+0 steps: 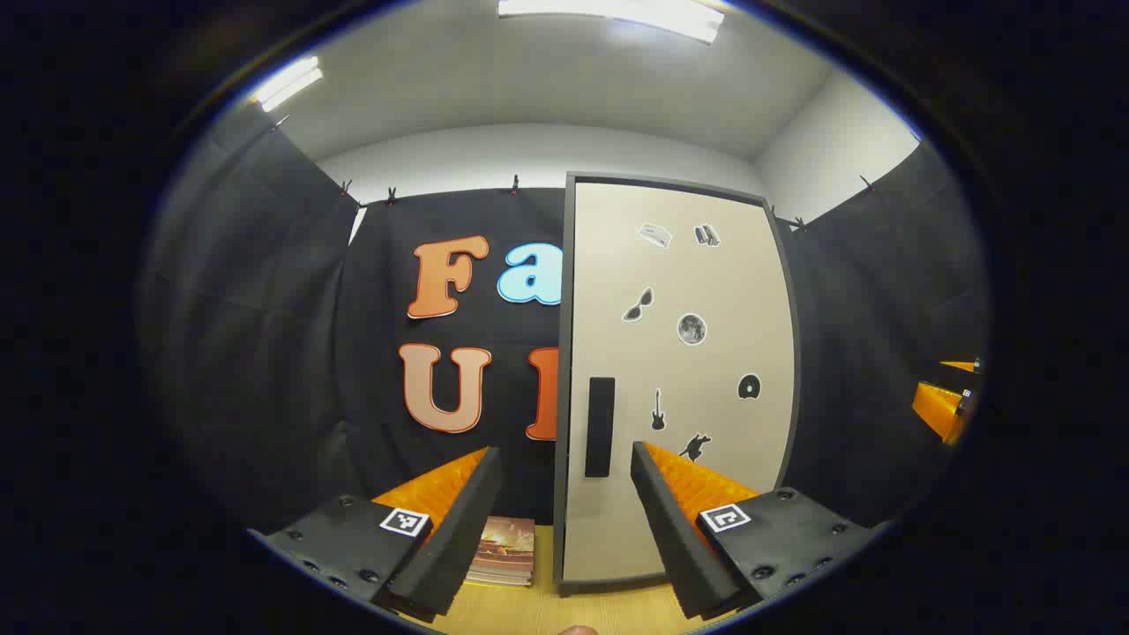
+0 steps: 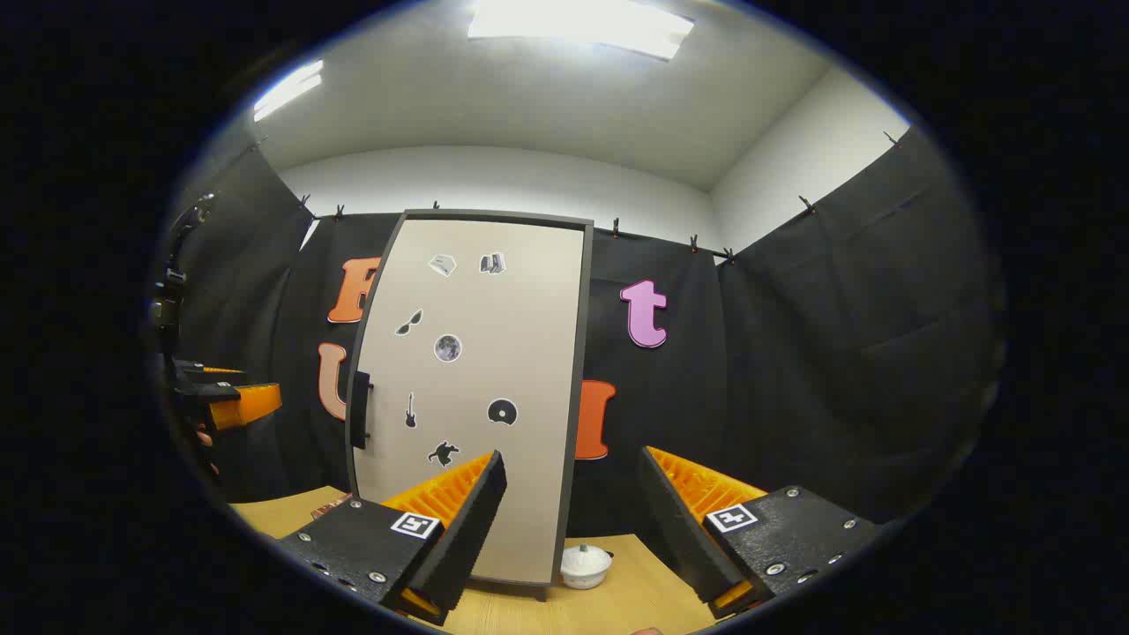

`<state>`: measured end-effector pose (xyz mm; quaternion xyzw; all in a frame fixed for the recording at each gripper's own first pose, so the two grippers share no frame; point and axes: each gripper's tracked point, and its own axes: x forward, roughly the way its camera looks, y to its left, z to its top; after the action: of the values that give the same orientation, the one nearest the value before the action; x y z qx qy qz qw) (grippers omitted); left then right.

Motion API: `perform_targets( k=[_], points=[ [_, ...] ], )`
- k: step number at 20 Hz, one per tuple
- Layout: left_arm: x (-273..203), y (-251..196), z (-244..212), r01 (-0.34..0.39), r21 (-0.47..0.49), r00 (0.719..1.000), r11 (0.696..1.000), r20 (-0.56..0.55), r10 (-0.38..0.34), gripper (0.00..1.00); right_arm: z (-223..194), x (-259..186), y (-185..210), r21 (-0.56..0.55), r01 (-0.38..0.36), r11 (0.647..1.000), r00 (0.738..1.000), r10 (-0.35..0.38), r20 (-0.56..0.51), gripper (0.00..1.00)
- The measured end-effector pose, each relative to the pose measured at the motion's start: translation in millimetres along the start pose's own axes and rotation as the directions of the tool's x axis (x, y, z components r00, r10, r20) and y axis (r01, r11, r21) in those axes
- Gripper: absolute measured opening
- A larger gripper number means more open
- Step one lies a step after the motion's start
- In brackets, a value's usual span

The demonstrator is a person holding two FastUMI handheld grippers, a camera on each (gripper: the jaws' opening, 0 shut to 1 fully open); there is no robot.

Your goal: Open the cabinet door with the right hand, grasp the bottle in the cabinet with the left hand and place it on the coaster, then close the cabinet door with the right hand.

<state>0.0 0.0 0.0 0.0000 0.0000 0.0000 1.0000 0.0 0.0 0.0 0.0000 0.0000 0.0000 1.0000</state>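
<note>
Claws first: you are holding the left claw point(image 1: 564, 494) wide apart with nothing between its fingers, pointing at the cabinet point(image 1: 679, 379) from in front of the door's handle edge. You are holding the right claw point(image 2: 569, 503) wide too, also empty, facing the same cabinet point(image 2: 472, 397) from farther to its right.

The door point(image 1: 688, 353) is sitting shut, so you are not seeing the bottle or a coaster. Its black handle point(image 1: 600, 427) is standing upright near the left edge, between your left fingers in the left gripper view. In the right gripper view the handle point(image 2: 360, 410) is sticking out at the door's left edge.

Small stickers point(image 1: 691, 329) are dotting the door: a moon, a guitar, sunglasses, a disc, books. None is carrying writing you can read. Each claw is wearing square black-and-white markers point(image 1: 405, 521).

Books point(image 1: 507, 551) are lying stacked on the tabletop point(image 1: 564, 608) just left of the cabinet. A small white lidded pot point(image 2: 586, 565) is sitting on the tabletop by the cabinet's right corner.

You are seeing the other claw at the far edge of each view.
</note>
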Motion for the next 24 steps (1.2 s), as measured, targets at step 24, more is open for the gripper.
perform_targets(
  k=[24],
  points=[
    [16.7,-8.1,0.4,0.018,0.051,1.000,0.999,0.020,-0.019,0.96,-29.3,28.6,-1.1,0.014,0.042,0.999,0.997,-0.041,-0.072,0.94]
  ],
)
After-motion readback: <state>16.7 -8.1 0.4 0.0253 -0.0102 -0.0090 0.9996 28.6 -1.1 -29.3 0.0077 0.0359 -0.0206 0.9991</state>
